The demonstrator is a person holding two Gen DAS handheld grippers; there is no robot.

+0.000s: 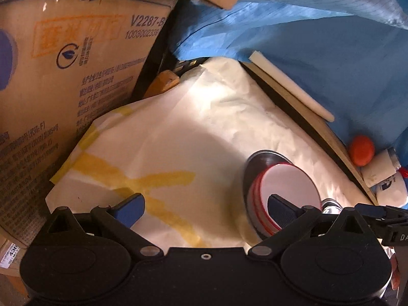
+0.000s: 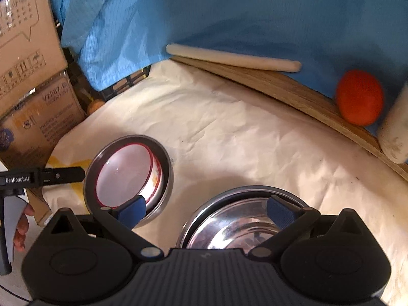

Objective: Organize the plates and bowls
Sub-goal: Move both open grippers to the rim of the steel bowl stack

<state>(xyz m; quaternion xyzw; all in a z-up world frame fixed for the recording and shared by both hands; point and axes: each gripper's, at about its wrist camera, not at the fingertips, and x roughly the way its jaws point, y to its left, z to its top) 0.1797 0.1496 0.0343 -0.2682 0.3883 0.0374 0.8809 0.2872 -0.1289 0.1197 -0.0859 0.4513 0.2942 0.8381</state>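
Both the left gripper (image 1: 206,210) and right gripper (image 2: 206,210) gape wide, empty; the right one's body hides the steel bowl's (image 2: 237,225) near rim.

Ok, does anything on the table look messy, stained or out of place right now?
Yes. The red-rimmed white bowl nested in the dark plate has an orange smear on its outer wall. The paper table cover is creased, with yellow stains near its left edge. An orange ball lies by the dishes.

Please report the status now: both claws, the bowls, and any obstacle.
Left claw open, empty; right claw open, empty. White red-rimmed bowl nested in dark bowl; steel bowl beside them. No obstacle visible.
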